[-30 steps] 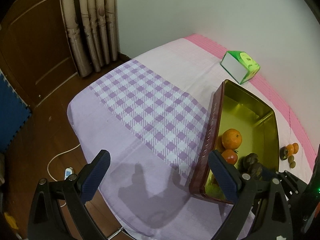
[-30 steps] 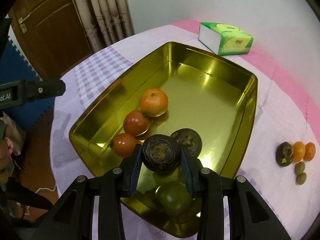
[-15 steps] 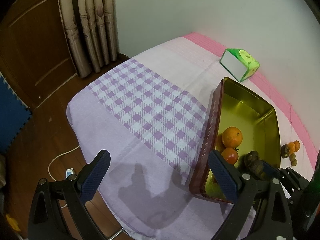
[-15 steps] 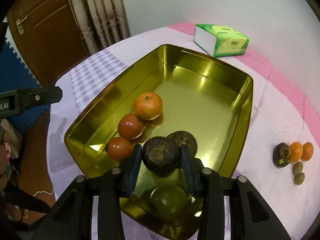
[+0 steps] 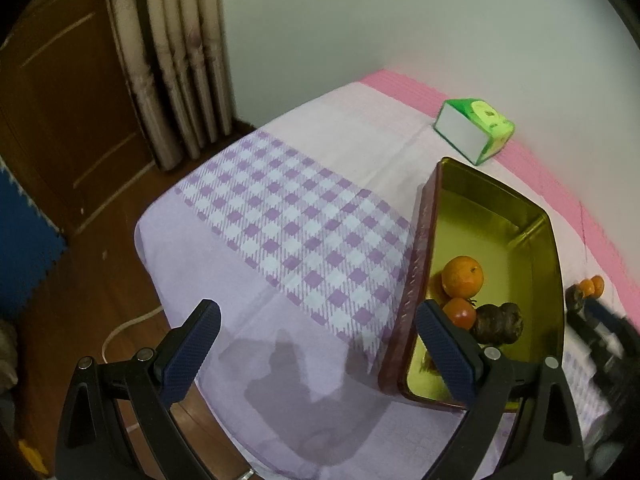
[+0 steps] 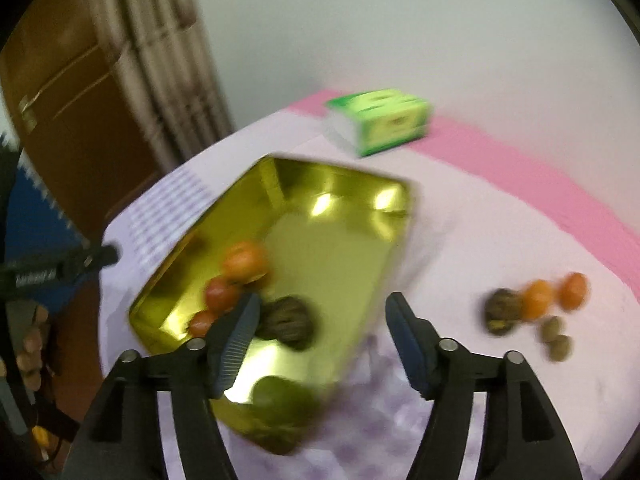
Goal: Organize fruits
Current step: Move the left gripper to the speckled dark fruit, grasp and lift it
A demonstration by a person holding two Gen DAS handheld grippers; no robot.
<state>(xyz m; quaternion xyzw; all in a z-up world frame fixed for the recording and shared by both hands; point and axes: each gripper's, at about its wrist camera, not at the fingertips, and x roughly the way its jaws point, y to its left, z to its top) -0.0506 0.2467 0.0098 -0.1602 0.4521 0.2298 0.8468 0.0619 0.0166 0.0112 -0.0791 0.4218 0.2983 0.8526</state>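
A gold tin tray (image 6: 340, 184) (image 5: 536, 216) sits on the purple-clothed table. In it lie an orange (image 5: 463, 276) (image 6: 245, 261), two red tomatoes (image 6: 219, 295), dark brown fruits (image 5: 498, 322) (image 6: 286, 320) and a green fruit (image 6: 280, 396). My right gripper (image 6: 320, 340) is open and empty, above the tray's near right edge; the view is blurred. On the cloth to the right lie a dark fruit (image 6: 502, 310), two small oranges (image 6: 556, 294) and two small green-brown fruits (image 6: 558, 338). My left gripper (image 5: 316, 344) is open and empty, left of the tray.
A green tissue box (image 5: 474, 130) (image 6: 380, 120) lies at the back of the table by the wall. The table's left edge (image 5: 152, 248) drops to a wooden floor with a white cable (image 5: 120, 328). Curtains (image 5: 176, 60) and a door stand beyond.
My right gripper has opened and let go of the dark fruit, which now lies in the tray. The right gripper has pulled back and swung right. The left gripper barely moved.
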